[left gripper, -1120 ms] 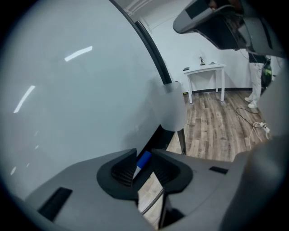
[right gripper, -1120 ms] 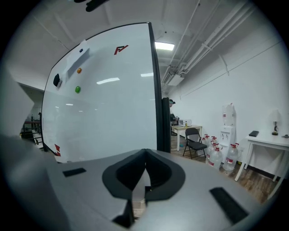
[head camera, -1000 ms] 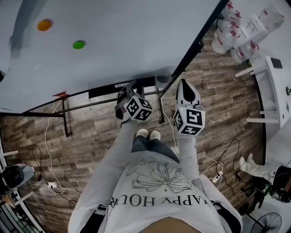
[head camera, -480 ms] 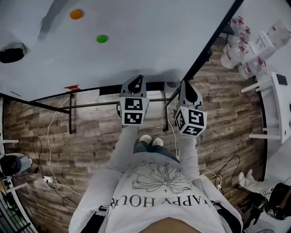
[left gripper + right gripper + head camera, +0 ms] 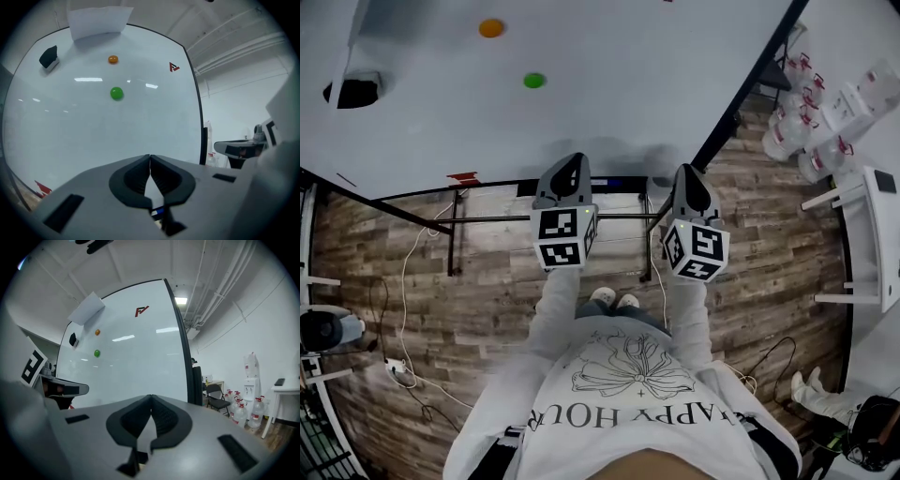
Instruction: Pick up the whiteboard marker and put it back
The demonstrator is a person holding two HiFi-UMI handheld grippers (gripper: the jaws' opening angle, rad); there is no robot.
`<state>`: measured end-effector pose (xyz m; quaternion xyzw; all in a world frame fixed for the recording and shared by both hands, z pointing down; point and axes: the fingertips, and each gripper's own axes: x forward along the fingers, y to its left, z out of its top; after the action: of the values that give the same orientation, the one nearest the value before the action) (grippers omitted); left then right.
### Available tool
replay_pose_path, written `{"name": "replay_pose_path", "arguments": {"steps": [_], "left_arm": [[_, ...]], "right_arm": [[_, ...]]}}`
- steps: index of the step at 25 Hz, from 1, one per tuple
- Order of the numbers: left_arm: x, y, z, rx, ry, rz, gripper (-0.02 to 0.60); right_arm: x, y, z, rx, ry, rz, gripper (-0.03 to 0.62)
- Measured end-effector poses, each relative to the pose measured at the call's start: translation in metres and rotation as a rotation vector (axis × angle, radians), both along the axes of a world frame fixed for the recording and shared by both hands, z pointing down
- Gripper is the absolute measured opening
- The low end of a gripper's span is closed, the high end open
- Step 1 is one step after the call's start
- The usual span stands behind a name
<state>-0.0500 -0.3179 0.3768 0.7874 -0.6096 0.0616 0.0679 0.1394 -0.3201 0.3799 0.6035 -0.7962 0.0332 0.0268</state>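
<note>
We hold both grippers up side by side in front of a whiteboard (image 5: 609, 84). The left gripper (image 5: 150, 158) has its two dark jaws pressed together at the tips, with nothing caught between them. The right gripper (image 5: 151, 398) is the same: jaws met at the tips and empty. From the head view the left gripper's marker cube (image 5: 561, 237) and the right gripper's cube (image 5: 695, 250) sit level with each other, well apart, over the wooden floor (image 5: 487, 281), with our shoes (image 5: 609, 300) below them.

We cannot make out the whiteboard marker in any view. A dark ledge (image 5: 619, 186) runs along the board's lower edge between the two grippers, and we cannot tell what lies on it.

On the board a green magnet (image 5: 534, 81) sits below an orange magnet (image 5: 491, 27), the two near each other. A black eraser (image 5: 354, 91) clings to the board off to the left of them. In the left gripper view a sheet of paper (image 5: 98, 21) hangs at the board's top edge, and a small red logo (image 5: 174, 67) marks the upper right corner.

Beyond the board's right edge, water jugs (image 5: 825, 122) stand grouped on the floor beside a white tabletop (image 5: 877, 234), and a folding chair (image 5: 214, 397) stands near them.
</note>
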Motion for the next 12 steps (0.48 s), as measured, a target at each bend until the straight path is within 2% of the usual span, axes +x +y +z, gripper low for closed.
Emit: {"name": "replay_pose_path", "arguments": {"steps": [12], "left_arm": [[-0.013, 0.012, -0.015, 0.029, 0.008, -0.030, 0.006]], "right_arm": [[-0.008, 0.004, -0.010, 0.018, 0.010, -0.017, 0.003]]}}
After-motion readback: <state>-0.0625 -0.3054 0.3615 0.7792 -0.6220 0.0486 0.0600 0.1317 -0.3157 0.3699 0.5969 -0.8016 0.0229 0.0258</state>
